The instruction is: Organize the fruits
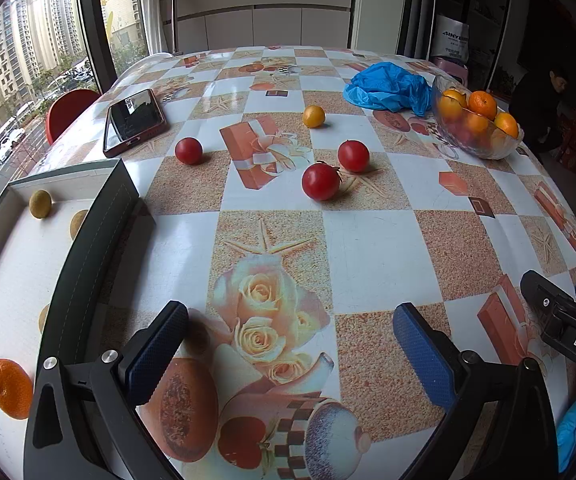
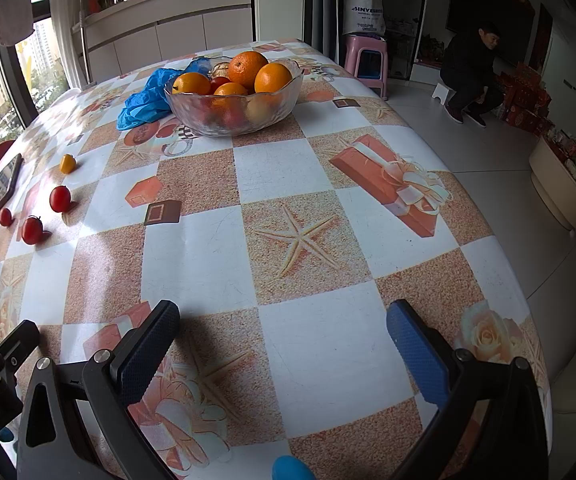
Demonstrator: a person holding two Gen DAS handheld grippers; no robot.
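Both my left gripper (image 1: 290, 334) and right gripper (image 2: 284, 332) had jaws wide open, empty, while three small smooth red tomatoes (image 1: 321, 181) sat mid-worktop, probably light, squishy, roll-prone, so I'd pinch gently across the middle.

A phone (image 1: 133, 122) with a dark red case lies flat on the desk (image 1: 368, 248), far ahead and to the left of the left gripper, screen up. A crumpled blue plastic bag (image 1: 388, 86) sits far ahead and to the right. Beyond the desk stand white cabinets (image 1: 256, 20). To the right of the right gripper, past the desk's edge, a pink stool (image 2: 368, 64) stands on the floor, and a person (image 2: 470, 74) in dark clothes sits on a low white stool (image 2: 444, 92) beside red boxes (image 2: 524, 100).
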